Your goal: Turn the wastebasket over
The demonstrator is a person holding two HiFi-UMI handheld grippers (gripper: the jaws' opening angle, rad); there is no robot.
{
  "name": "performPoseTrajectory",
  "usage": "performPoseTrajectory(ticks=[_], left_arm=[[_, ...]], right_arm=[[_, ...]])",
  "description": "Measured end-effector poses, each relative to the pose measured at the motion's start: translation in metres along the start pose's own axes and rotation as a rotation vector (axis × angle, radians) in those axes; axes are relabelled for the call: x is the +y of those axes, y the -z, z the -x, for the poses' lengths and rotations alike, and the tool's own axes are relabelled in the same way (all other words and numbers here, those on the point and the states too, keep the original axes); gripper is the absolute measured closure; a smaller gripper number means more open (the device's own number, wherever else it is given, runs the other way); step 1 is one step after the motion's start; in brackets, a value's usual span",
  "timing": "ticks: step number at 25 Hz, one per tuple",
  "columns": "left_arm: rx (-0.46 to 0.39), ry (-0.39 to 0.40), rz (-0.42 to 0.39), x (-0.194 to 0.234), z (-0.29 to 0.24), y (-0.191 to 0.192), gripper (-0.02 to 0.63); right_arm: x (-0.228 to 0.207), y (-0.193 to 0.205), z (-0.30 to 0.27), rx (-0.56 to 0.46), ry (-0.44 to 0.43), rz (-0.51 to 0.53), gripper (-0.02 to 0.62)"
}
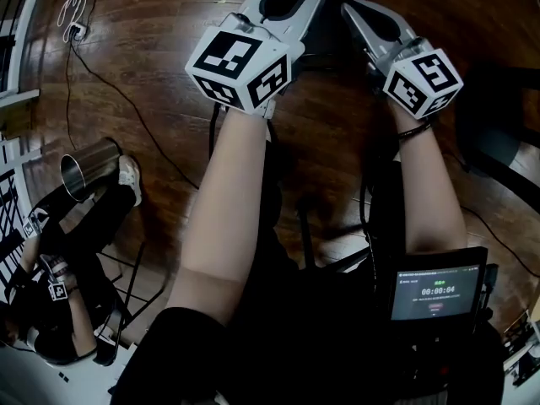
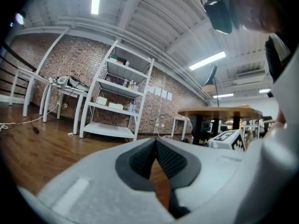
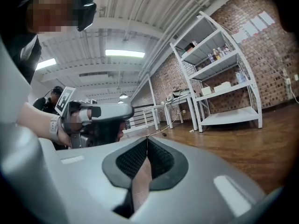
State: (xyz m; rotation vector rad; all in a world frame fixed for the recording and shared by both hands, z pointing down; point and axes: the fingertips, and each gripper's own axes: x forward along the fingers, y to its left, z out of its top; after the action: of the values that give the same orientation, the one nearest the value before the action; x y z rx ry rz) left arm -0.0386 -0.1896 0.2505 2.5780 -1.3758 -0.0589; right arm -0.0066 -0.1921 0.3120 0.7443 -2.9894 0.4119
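Left gripper [image 2: 155, 140] ribbed black pads pressed together, right gripper [image 3: 147, 139] likewise (both empty), shiny cylindrical steel wastebasket [image 1: 89, 169], dark plank floor [image 1: 152, 49]

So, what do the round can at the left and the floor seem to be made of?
Can: probably steel, silvery and brushed, with soft streaks of reflected light. Floor: wood boards, dark brown and glossy; grain, seams and glare show.

white shelf rack [image 2: 112, 130] against brick wall [image 2: 70, 62]; round wooden table [image 2: 219, 111]; cable [image 1: 126, 101] across floor [image 1: 169, 24]
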Motion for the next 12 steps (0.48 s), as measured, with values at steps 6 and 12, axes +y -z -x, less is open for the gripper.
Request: performPoseTrajectory(ticks=[6, 12], left_arm=[[-0.007, -0.011, 0.013, 0.005, -0.008, -0.004, 0.603], [-0.011, -0.001, 0.024, 0.006, -0.005, -0.002, 0.603]], right_arm=[[-0.027, 0.008, -0.007, -0.091, 0.068, -0.236, 0.584], [-0.064, 0.05, 0.002, -0.372, 0.147, -0.717, 0.584]])
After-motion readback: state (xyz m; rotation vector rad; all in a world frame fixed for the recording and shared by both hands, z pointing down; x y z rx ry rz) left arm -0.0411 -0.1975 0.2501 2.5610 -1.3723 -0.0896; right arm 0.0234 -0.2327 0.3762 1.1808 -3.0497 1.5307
